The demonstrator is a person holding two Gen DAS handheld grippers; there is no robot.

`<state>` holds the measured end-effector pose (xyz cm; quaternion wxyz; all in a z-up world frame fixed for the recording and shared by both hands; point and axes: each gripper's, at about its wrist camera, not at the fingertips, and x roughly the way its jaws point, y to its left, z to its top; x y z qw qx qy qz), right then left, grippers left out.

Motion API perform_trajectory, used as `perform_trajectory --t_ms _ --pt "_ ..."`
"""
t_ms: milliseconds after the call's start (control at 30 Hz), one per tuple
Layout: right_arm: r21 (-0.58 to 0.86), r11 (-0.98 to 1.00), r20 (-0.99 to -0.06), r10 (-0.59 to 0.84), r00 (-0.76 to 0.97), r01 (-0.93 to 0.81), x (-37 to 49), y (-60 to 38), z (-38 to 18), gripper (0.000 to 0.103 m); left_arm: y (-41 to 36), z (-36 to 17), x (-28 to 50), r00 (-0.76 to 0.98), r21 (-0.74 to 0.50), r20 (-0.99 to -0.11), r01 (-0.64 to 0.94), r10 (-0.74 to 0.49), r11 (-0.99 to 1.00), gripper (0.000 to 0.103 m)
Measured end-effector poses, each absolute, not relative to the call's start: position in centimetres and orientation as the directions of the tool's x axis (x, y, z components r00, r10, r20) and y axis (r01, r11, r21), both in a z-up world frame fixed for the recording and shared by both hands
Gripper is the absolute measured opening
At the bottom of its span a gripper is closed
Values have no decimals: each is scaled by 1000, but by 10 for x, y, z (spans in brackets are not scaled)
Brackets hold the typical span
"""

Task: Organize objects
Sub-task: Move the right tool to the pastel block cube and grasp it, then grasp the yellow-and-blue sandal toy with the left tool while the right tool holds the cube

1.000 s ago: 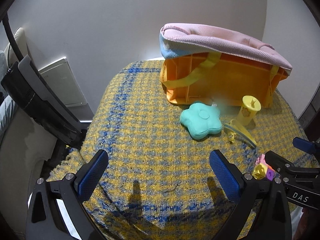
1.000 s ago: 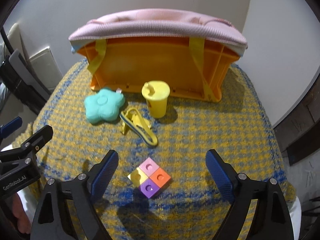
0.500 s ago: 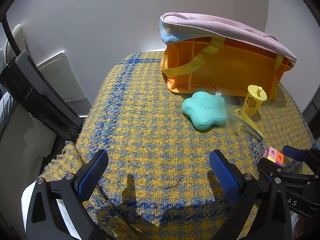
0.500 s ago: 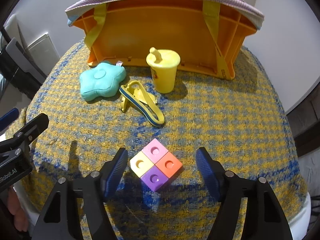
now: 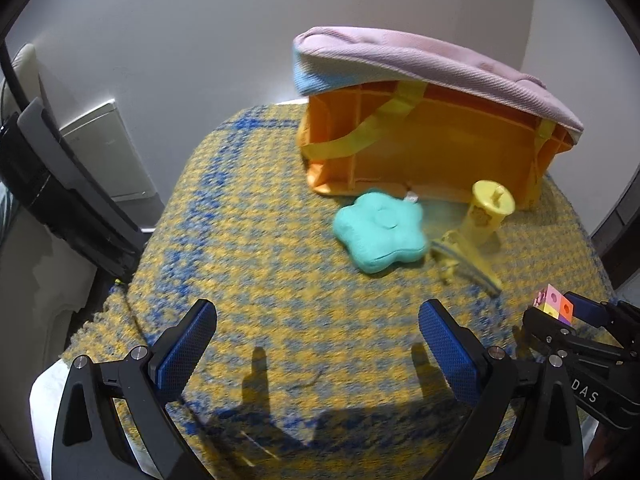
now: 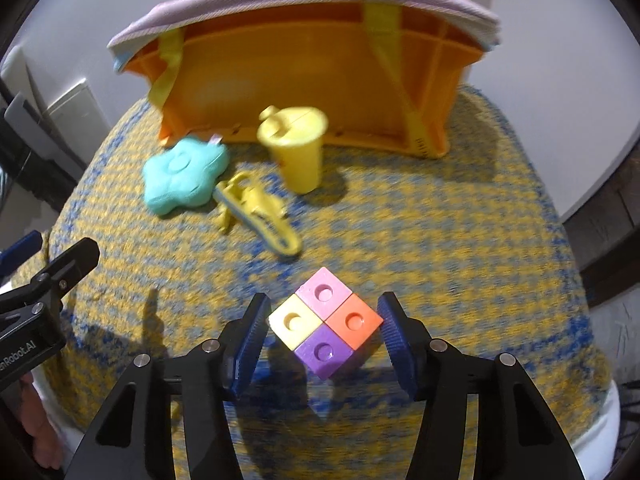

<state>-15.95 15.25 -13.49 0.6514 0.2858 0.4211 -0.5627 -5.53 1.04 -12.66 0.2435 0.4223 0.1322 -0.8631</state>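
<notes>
Block cube [image 6: 325, 322], four colours on top with pink, orange, purple and yellow squares, sat on the checked yellow-and-blue cloth [image 6: 440, 240] covering the desk, at about 6 o'clock in the right wrist view. The right claw [image 6: 324, 334] was closing around it, one blue pad on each side; the pads stood just beside the cube's corners, and I could not tell that they pressed on it yet. The left claw [image 5: 318, 350] hung spread wide over bare cloth with nothing between its pads.

At 12 o'clock from the cube lay an orange bin [image 6: 312, 68] tipped on its side, its open mouth facing the claws, with yellow straps across it and a pink cloth [image 6: 280, 0] draped over its top. Nothing showed inside the bin. Just in front of it stood a yellow cup [image 6: 298, 148] with a spout lid, upright. At 10 o'clock lay a teal flower cushion [image 6: 182, 176], and touching it a yellow strap-like toy [image 6: 256, 212], blurred.
</notes>
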Motion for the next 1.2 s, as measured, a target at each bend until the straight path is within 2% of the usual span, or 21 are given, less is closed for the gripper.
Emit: perform_trajectory --t_ms 367,833,1000,1133,1200 --pt "-140 106 -823 -566 -56 984 -207 143 -107 56 57 -128 -113 -571 -39 -785 435 -242 -899 103" --pt "-114 59 -825 -562 -61 992 -244 130 -112 56 71 -155 -157 -539 -71 -821 426 -190 -902 102" --pt "-101 62 -834 -549 -50 993 -245 127 -119 56 75 -164 -167 -526 -64 -831 415 -182 -908 95" --pt "-94 61 -837 -545 -46 994 -245 124 -122 56 77 -167 -170 -527 -63 -830 414 -183 -908 94" --pt "-91 59 -839 -543 -44 994 -246 123 -123 56 78 -167 -170 -530 -61 -827 414 -186 -908 89"
